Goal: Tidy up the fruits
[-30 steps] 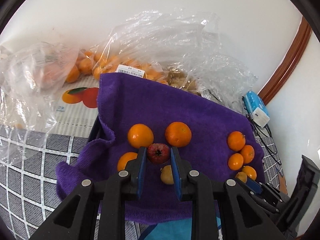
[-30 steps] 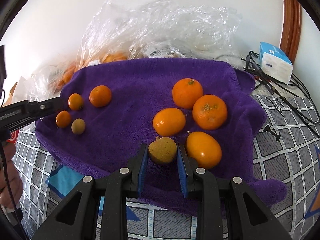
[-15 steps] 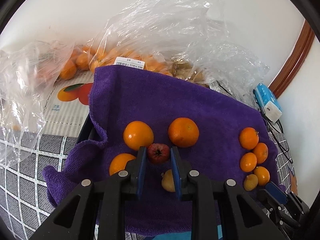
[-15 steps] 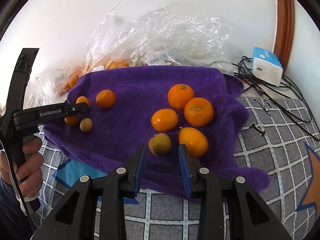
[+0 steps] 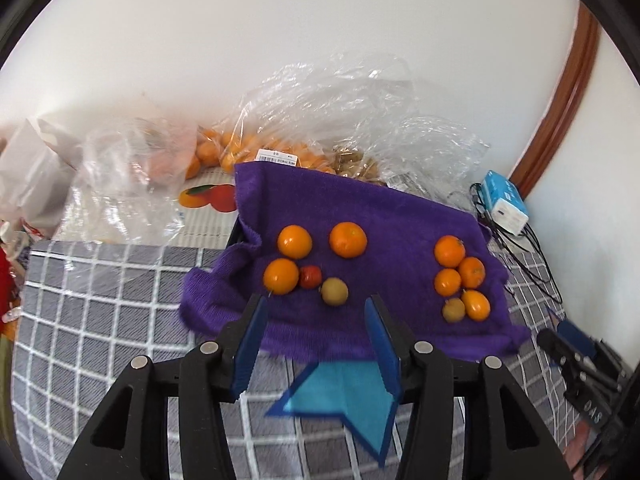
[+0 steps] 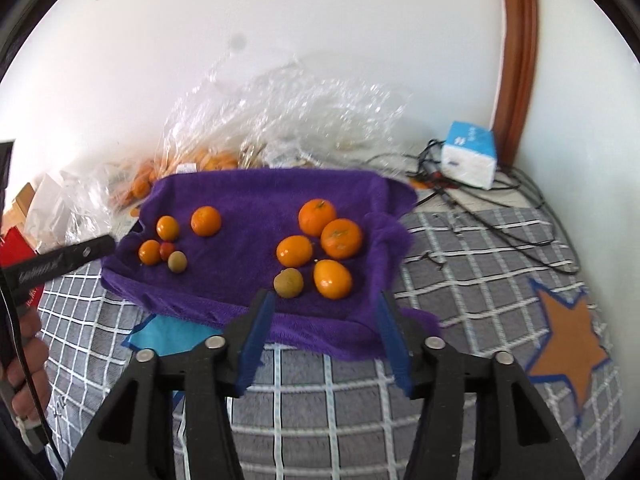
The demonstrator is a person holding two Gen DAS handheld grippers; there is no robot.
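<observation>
Hovering over the near hem of the purple terry towel (image 5: 360, 216), the left gripper (image 5: 316, 334) held nothing, its blue jaws opening; the small red round fruit (image 5: 310, 277) lay just ahead, slightly left. The right gripper (image 6: 325, 330), likewise empty and opening, had the olive-brown round fruit (image 6: 288, 282) ahead-left, nearer. Neither fruit showed any long axis.

Fuzzy purple towel (image 5: 360, 208), crinkly plastic bags (image 5: 340, 96)

Both grippers (image 5: 316, 312) (image 6: 326, 308) opening, empty
</observation>
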